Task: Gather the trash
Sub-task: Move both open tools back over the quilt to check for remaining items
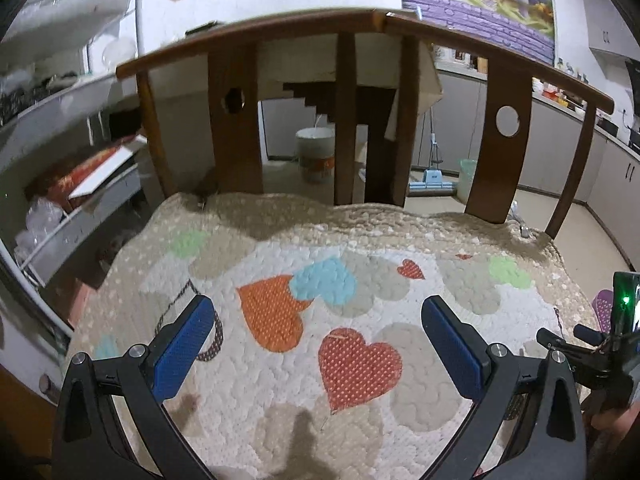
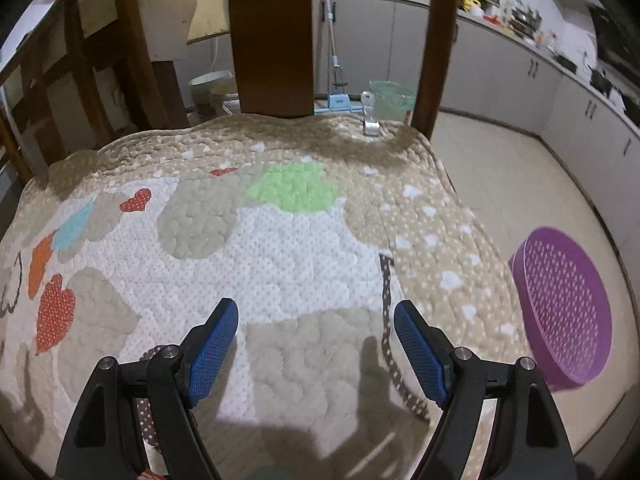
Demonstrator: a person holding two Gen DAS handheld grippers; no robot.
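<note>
edges: quilted heart-print cushion ends right at bare floor, brown wooden chair backs close the far side | trash goes: purple perforated plastic basket on floor off right edge | my left gripper spread wide, empty | my right gripper spread, empty, over cushion

I see a quilted cloth cushion, soft and dimpled, mid-frame. Behind it, the chair back is smooth, dark wood. At right, the purple basket looks like perforated plastic. My gripper pads are textured blue rubber.
</note>
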